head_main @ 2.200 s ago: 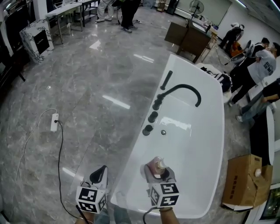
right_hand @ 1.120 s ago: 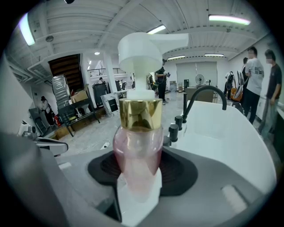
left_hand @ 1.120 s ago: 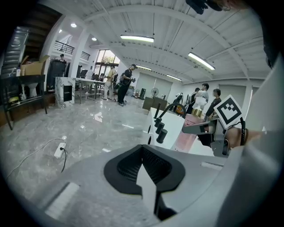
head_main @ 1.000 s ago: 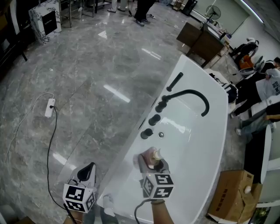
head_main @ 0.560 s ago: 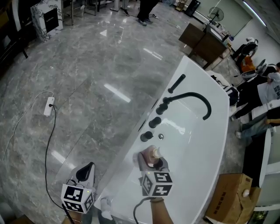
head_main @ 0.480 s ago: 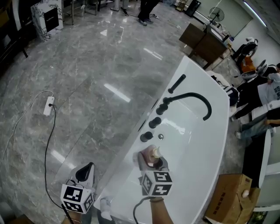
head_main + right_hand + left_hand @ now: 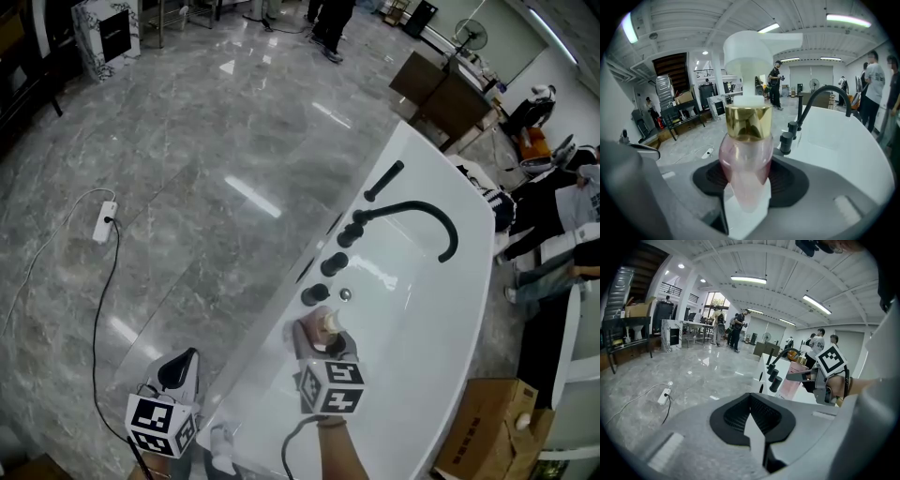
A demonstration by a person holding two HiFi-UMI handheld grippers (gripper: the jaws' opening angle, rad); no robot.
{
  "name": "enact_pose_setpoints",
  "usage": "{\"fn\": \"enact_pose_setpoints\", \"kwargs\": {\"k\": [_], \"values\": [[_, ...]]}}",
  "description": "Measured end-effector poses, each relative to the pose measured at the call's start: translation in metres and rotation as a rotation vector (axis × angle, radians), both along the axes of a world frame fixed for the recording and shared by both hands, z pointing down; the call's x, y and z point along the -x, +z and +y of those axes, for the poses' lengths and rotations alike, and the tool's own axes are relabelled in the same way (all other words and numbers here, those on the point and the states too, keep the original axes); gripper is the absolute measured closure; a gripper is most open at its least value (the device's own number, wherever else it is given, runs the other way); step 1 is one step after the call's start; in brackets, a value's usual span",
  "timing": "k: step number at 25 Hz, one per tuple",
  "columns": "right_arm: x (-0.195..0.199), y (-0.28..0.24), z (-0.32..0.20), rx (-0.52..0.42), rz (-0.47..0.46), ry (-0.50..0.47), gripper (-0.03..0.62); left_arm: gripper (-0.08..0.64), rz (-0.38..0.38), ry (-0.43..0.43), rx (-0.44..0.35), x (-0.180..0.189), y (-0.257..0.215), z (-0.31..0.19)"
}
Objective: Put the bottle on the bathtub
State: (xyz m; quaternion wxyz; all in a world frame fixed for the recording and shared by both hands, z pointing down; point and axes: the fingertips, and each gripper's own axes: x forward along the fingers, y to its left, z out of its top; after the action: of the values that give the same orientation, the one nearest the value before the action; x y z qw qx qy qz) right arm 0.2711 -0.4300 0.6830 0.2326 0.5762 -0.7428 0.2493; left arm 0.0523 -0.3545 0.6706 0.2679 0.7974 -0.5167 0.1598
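A pink pump bottle [image 7: 314,331] with a gold collar and white pump head stays upright between the fingers of my right gripper [image 7: 321,343], which is shut on it. It hangs over the near left rim of the white bathtub [image 7: 433,330], just short of the nearest black knob [image 7: 316,293]. Whether its base touches the rim is hidden. The right gripper view shows the bottle [image 7: 744,161] filling the jaws of that gripper [image 7: 745,190]. My left gripper [image 7: 179,367] is low at the left, over the floor, shut and empty [image 7: 757,430]. From there the bottle [image 7: 799,384] shows beside the knobs.
A black arched faucet [image 7: 414,210], two more knobs [image 7: 335,265] and a hand shower [image 7: 383,181] line the tub's left rim. A power strip [image 7: 103,225] with its cable lies on the grey floor. A cardboard box [image 7: 487,431] stands at the right; people stand beyond the tub.
My right gripper has carried the bottle a little forward and down, closer to the nearest knob. The left gripper has hardly moved.
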Motion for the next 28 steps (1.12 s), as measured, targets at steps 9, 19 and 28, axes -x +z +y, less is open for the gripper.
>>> {"fn": "enact_pose_setpoints", "kwargs": {"k": [9,19,28], "values": [[0.002,0.007,-0.01,-0.002,0.007,-0.005,0.368,0.552,-0.013,-0.004,0.009,0.004,0.003,0.005],[0.002,0.018,-0.014,0.003,0.032,-0.022,0.368,0.552,-0.023,-0.012,0.013,0.007,0.006,0.006],[0.003,0.022,-0.013,-0.002,0.047,-0.024,0.368,0.552,-0.027,-0.006,0.018,0.008,0.008,0.004]]}}
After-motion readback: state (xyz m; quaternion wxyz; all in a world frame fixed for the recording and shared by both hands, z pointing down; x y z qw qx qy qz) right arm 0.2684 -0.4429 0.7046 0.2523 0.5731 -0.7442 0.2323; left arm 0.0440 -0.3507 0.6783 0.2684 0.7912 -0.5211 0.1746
